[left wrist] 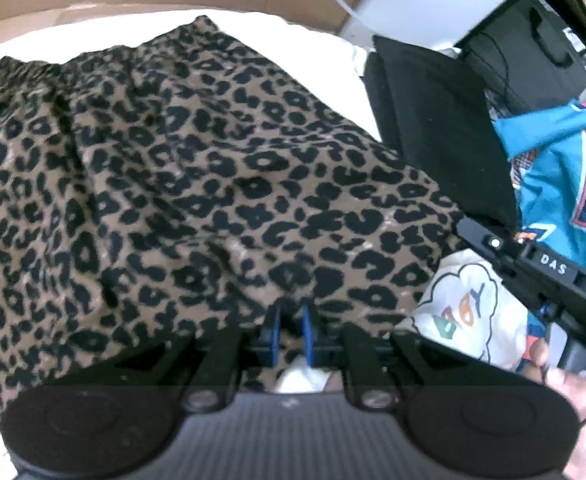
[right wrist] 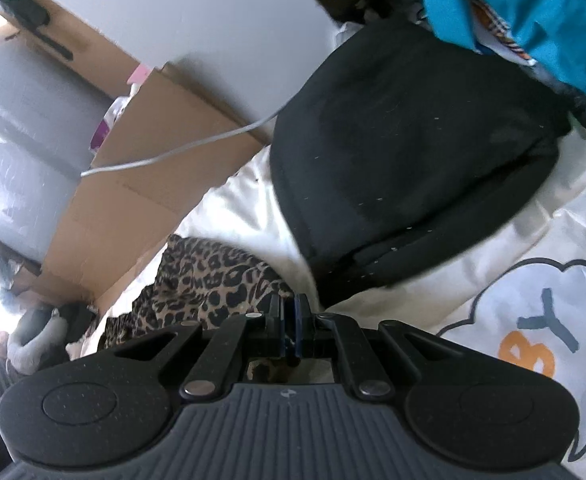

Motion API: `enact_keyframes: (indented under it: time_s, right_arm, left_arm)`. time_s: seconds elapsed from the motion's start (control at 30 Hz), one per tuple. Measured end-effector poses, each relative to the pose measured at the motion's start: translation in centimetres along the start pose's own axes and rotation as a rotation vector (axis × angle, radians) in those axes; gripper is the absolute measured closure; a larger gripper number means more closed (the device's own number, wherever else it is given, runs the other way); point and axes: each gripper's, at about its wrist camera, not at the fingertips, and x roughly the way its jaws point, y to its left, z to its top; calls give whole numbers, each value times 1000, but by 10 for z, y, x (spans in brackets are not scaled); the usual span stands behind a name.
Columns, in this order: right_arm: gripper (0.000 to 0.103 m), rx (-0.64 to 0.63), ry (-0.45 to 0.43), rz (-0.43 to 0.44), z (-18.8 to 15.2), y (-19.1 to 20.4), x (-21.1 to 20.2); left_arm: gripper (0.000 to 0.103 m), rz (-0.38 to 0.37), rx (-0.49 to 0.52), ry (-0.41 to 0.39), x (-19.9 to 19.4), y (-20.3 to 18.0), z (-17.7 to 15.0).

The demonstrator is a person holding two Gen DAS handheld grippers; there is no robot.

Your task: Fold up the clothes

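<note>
Leopard-print garment spread on white bedding; cardboard box and grey wall behind.

I see, from the left wrist, the left gripper narrowed on the garment's near edge. From the right wrist I see the right gripper, jaws together; whether cloth is pinched I cannot tell. Only there, beside the garment: a black garment and white cable.

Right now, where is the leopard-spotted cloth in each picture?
Left wrist view: the leopard-print garment fills the left and middle.
Right wrist view: it is a small bunch at lower left of centre.
Shared landmark: the black garment lies beside it in both.
</note>
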Motion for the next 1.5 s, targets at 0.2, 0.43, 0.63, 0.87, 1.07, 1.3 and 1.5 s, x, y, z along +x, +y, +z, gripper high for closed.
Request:
enact_keyframes:
  time_s: [0.2,0.43,0.63,0.87,1.07,1.3,1.5]
  right_arm:
    - [101,4,-15,5,-3,-7,-3]
    - [101,-51,-6,18,-1,-6,-4]
    - [101,-69,-9,27,3,-8,-4]
    - [100,-100,-33,13,10,-7,-6]
    - [100,-116,-48,-15,18,-3,-1]
    - [100,-157,-71,-53,32,7,4]
    - [100,-203,-81,-90,43,13,11]
  left_arm:
    - [92,42,-54,4,-13,8,-11]
    - [91,85,-89,14,-15,15,-17]
    - [83,100,-94,23,-17,22,-38]
    - [82,125,-119,30,-27,49,-47]
    - [82,114,-174,-4,-41,79,-50]
    - [82,57,-224,31,-33,95,-66]
    - [75,34,-212,-20,-27,94,-82]
